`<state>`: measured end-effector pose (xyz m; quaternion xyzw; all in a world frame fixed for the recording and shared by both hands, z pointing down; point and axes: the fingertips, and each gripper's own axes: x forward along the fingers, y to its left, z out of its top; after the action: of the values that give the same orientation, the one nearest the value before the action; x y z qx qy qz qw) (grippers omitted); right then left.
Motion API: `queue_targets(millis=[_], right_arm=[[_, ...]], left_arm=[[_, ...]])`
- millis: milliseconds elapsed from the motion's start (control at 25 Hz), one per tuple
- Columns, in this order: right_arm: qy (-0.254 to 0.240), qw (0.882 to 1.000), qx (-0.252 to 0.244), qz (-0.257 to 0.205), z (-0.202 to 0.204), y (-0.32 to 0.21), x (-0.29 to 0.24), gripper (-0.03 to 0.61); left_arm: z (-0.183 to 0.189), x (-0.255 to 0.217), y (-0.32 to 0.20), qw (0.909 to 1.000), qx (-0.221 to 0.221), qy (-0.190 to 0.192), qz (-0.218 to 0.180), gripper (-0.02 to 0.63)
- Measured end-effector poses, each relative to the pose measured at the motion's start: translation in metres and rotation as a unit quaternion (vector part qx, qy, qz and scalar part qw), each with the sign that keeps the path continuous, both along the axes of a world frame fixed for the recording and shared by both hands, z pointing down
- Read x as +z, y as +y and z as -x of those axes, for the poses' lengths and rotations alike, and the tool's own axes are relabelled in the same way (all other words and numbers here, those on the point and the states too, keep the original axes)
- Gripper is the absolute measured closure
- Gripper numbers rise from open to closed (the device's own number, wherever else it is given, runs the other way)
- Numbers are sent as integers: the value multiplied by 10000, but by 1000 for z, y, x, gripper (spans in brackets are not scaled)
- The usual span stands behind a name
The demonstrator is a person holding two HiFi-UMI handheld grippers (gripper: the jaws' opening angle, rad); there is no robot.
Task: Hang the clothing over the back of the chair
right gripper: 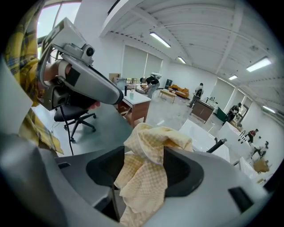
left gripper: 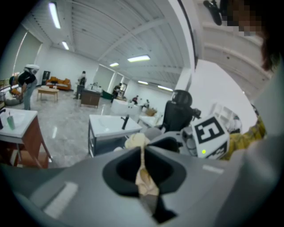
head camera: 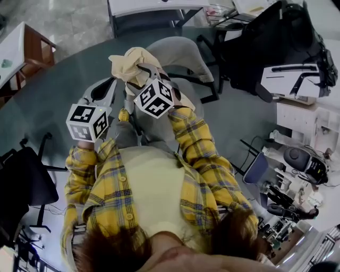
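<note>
A pale yellow waffle-weave garment (head camera: 130,61) hangs bunched between both grippers, above and just left of the grey chair (head camera: 183,53). My left gripper (left gripper: 143,165) is shut on a thin fold of the clothing (left gripper: 145,181); in the head view it (head camera: 112,82) sits left of the bundle. My right gripper (right gripper: 146,170) stands wide, and the cloth (right gripper: 151,146) lies loosely heaped between its jaws and drapes down over them. Its marker cube (head camera: 154,98) is below the bundle. The chair's seat is mostly hidden behind the grippers and the person's plaid sleeves.
A black office chair (head camera: 276,48) and a white unit (head camera: 289,79) stand right of the grey chair. Another black chair (head camera: 24,180) is at the left, a wooden-sided desk (head camera: 18,50) at the upper left, and a white table (head camera: 154,6) behind. Cluttered shelving (head camera: 297,175) fills the right.
</note>
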<state>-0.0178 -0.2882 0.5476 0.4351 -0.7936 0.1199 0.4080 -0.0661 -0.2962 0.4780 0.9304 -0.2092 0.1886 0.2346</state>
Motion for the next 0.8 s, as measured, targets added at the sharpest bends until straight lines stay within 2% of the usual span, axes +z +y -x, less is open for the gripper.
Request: queue_targets(millis=[240, 520, 800], right_arm=[[-472, 9977, 476, -135, -12, 12, -13, 339], [-942, 9897, 1061, -201, -31, 29, -19, 343], [-1285, 9773, 1643, -375, -52, 47, -29, 427]], left_arm=[[0, 0, 8, 10000, -57, -21, -18, 603], [-4, -3, 19, 10000, -59, -22, -53, 603], [-9, -5, 30, 9999, -127, -47, -89, 603]])
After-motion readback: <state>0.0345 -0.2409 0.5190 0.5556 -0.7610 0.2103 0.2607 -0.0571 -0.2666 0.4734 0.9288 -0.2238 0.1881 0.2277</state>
